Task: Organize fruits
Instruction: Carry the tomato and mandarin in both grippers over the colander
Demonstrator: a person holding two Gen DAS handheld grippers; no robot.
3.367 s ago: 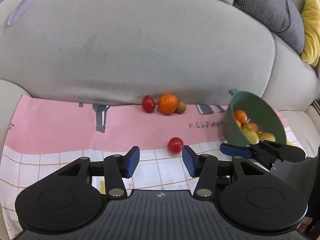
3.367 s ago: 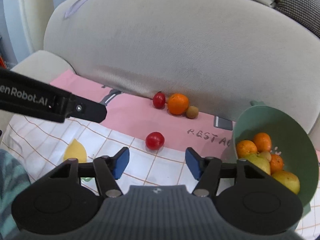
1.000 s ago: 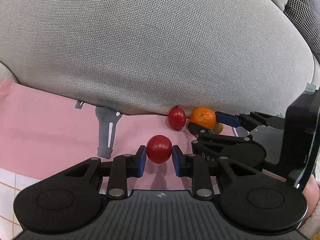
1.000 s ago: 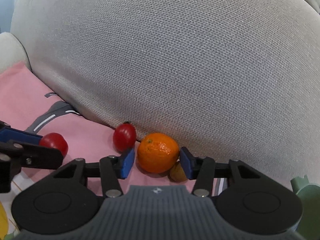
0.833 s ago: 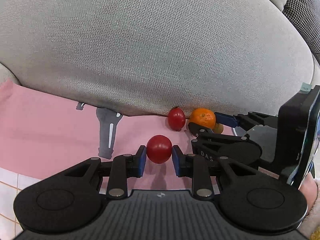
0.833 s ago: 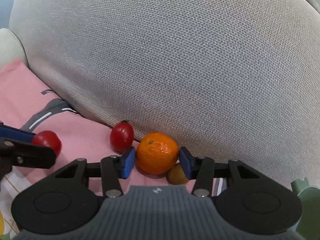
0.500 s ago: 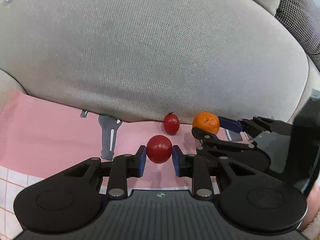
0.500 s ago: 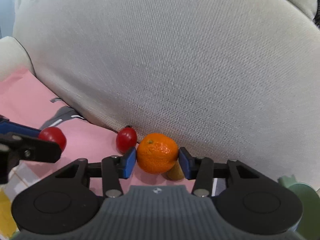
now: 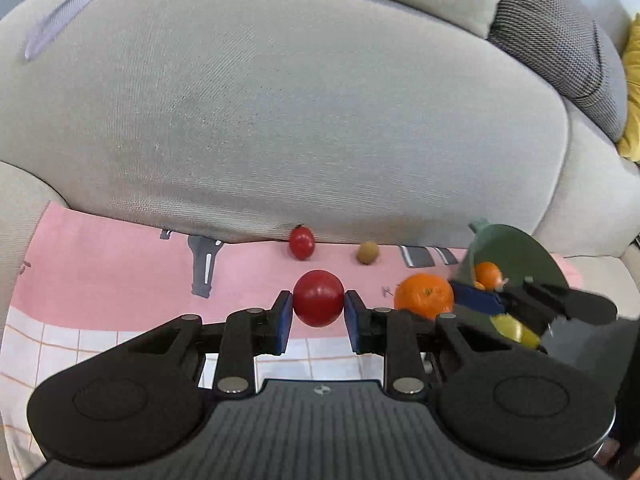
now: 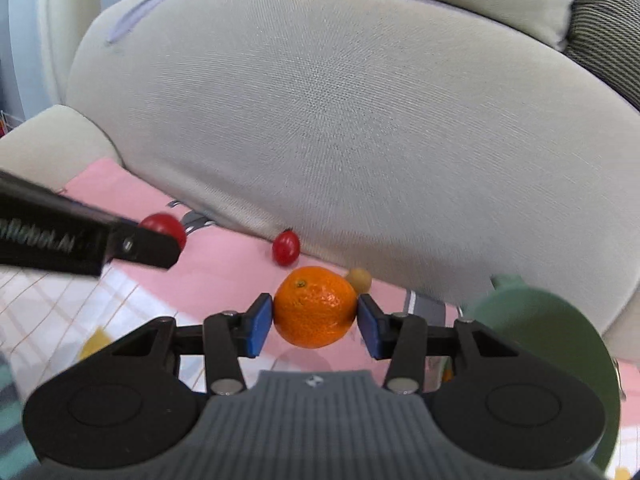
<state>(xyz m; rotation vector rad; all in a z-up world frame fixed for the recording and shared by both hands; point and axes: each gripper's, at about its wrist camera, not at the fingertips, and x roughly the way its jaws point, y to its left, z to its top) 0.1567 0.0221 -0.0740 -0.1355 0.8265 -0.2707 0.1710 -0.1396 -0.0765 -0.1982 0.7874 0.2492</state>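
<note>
A red tomato (image 9: 318,298) is lifted above the pink cloth (image 9: 100,264), with my left gripper (image 9: 318,316) shut on it. In the right wrist view the same tomato (image 10: 164,226) shows at the left, behind the left gripper's finger. My right gripper (image 10: 316,322) is shut on an orange (image 10: 314,306), also raised off the cloth; the left wrist view shows that orange (image 9: 424,295) beside the green bowl (image 9: 520,248). A second, smaller tomato (image 9: 301,243) and a small brown fruit (image 9: 367,252) lie at the foot of the sofa cushion.
The tilted green bowl (image 10: 560,332) at the right holds an orange (image 9: 488,274) and a yellow fruit (image 9: 512,328). A large grey sofa cushion (image 9: 300,100) rises behind the cloth. A yellow fruit (image 10: 94,344) lies on the checked part at the left.
Both grippers have risen and drawn back from the cushion with their fruits. The orange left the cloth, baring the brown fruit behind it. The green bowl has come into view.
</note>
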